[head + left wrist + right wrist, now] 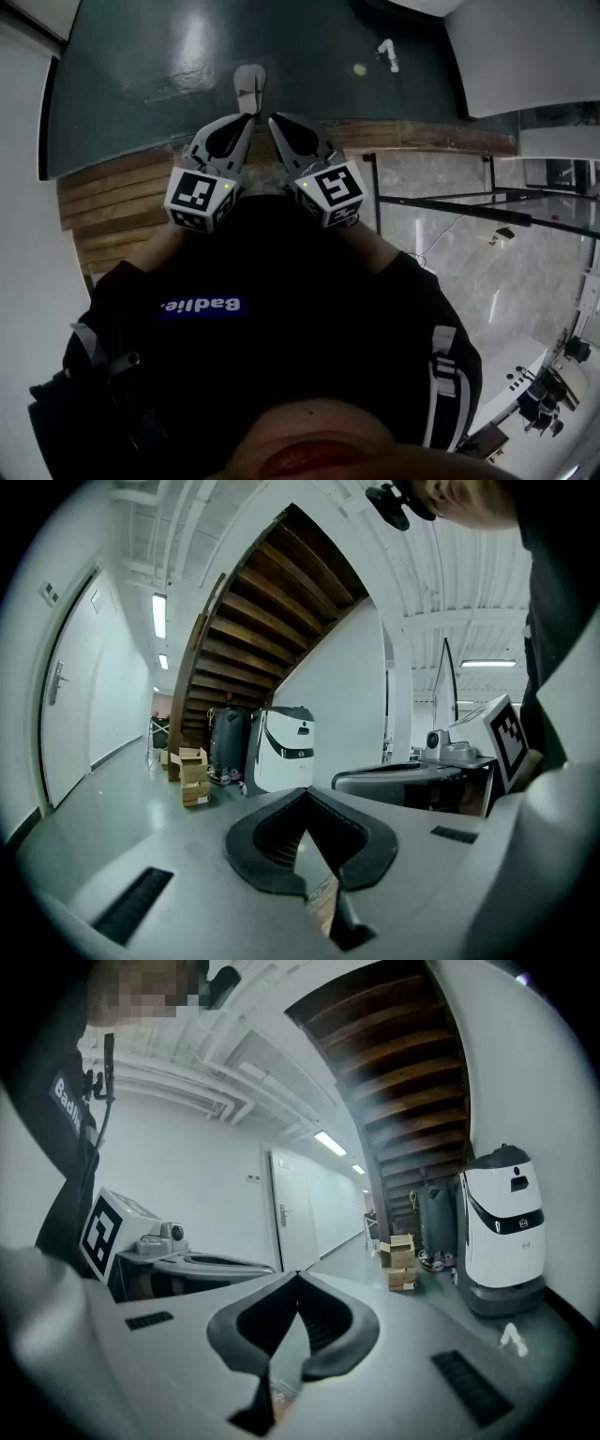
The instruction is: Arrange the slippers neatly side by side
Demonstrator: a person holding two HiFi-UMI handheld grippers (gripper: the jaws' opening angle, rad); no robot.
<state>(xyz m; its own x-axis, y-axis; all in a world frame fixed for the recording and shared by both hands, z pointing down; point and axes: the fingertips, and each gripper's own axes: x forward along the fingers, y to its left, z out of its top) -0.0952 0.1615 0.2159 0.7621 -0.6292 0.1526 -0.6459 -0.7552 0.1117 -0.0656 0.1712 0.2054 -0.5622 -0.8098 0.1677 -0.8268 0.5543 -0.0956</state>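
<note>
A pale slipper (248, 87) lies on the dark floor just past the wooden edge, straight ahead of both grippers. A small white thing (387, 54) lies further off to the right; it is too small to tell whether it is a slipper, and it may be the white thing (511, 1337) on the floor in the right gripper view. My left gripper (247, 118) and right gripper (273, 119) are held close to the person's chest, side by side, tips nearly touching. Both are shut and empty, with the left gripper's (305, 792) and the right gripper's (298, 1277) jaws meeting at the tip.
The person stands on a wooden platform (112, 202). A white service robot (281, 747) stands under a wooden staircase (262, 611), with stacked cardboard boxes (192, 775) beside it. A metal-framed glass rail (450, 202) runs on the right. A door (286, 1218) is down the corridor.
</note>
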